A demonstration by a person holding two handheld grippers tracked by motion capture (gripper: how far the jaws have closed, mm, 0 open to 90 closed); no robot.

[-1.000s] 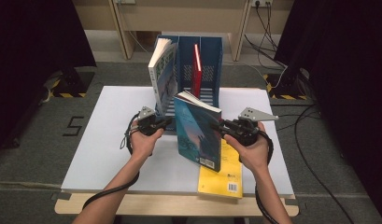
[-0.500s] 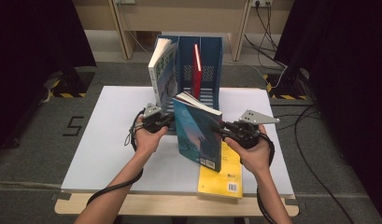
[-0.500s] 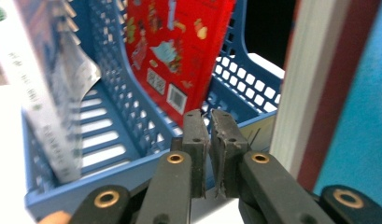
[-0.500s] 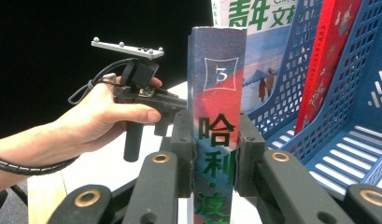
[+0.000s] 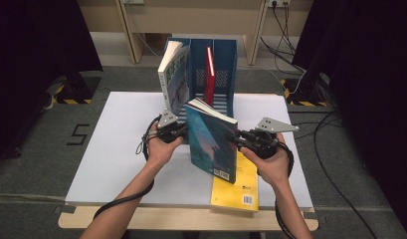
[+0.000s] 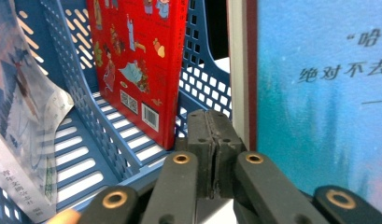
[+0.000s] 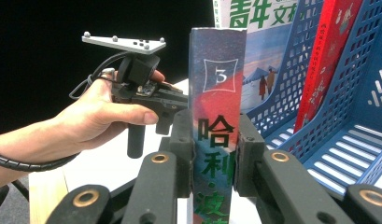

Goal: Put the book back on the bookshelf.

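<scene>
A blue-covered book (image 5: 211,144) stands upright mid-table, and my right gripper (image 5: 238,137) is shut on its spine. In the right gripper view the jaws (image 7: 212,140) clamp that spine (image 7: 217,79) from both sides. My left gripper (image 5: 178,130) sits just left of the book. Its jaws (image 6: 211,126) are shut with nothing between them, close beside the blue cover (image 6: 319,93); I cannot tell whether they touch. Behind stands a blue file rack (image 5: 226,64) holding a red book (image 5: 209,74). A pale snowy-covered book (image 5: 172,77) leans at the rack's left side.
A yellow book (image 5: 238,184) lies flat near the table's front edge, partly under the upright book. The rack's slotted floor (image 6: 86,158) lies just ahead of the left gripper, with the red book (image 6: 137,60) upright in it. Cables trail from both grippers.
My left gripper has slid a little to the right, closer to the upright blue book. The right gripper and the book have hardly moved.
</scene>
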